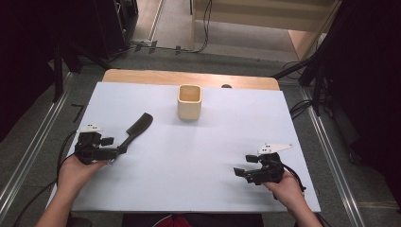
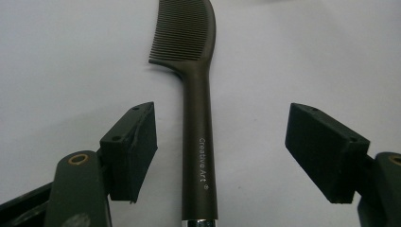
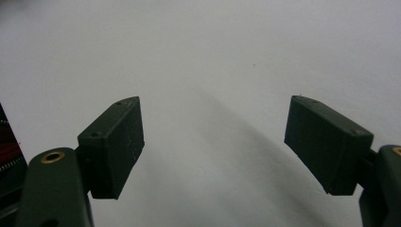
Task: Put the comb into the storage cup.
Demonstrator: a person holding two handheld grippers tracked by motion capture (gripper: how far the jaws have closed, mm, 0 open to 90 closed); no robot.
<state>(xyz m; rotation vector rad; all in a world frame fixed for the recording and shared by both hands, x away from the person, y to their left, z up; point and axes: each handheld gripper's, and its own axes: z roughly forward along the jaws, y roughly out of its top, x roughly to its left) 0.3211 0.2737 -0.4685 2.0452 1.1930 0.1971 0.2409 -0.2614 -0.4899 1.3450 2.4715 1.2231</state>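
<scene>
The comb is straddled by the spread jaws of the left gripper, untouched. The right gripper is held released over the table.

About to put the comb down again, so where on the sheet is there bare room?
Widest free patch: the middle of the white sheet, bordered by the cup behind, the comb and left tool on one side, the right tool on the other. The sheet right of the cup is bare too. Crowded only around the comb.
</scene>
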